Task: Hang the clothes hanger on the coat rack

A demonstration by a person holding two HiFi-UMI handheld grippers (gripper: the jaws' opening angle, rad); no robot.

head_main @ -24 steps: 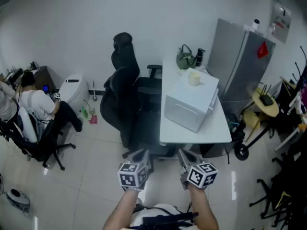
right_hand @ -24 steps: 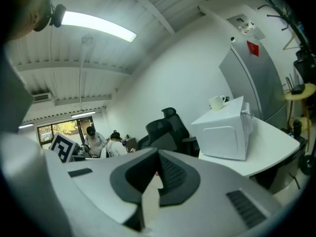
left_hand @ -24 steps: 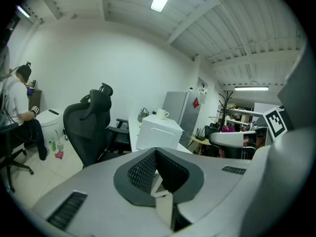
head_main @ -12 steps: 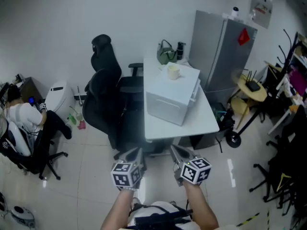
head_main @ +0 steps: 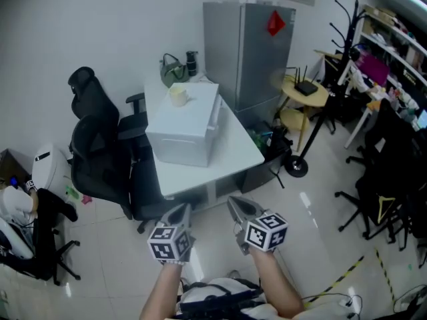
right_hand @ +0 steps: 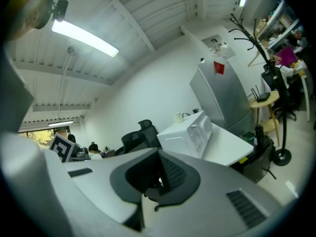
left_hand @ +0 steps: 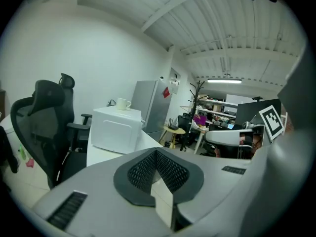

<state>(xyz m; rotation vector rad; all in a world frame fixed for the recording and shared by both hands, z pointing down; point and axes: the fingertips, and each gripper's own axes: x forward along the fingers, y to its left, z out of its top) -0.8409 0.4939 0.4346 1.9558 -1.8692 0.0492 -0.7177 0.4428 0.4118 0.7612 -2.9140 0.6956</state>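
At the left of the head view stands a black office chair (head_main: 93,152), beside a white table (head_main: 243,157) that carries a white box (head_main: 183,125). Low in the frame, the left gripper (head_main: 182,210) has its jaws pressed together on nothing. Just beside it, the right gripper (head_main: 233,203) is likewise closed and empty. Behind the table stands a grey fridge (head_main: 247,52). Further right, the black coat rack (head_main: 349,29) stands upright, well apart from both grippers. A yellowish shape (head_main: 383,209) among the dark chairs at far right may be the clothes hanger, but it is too small to tell.
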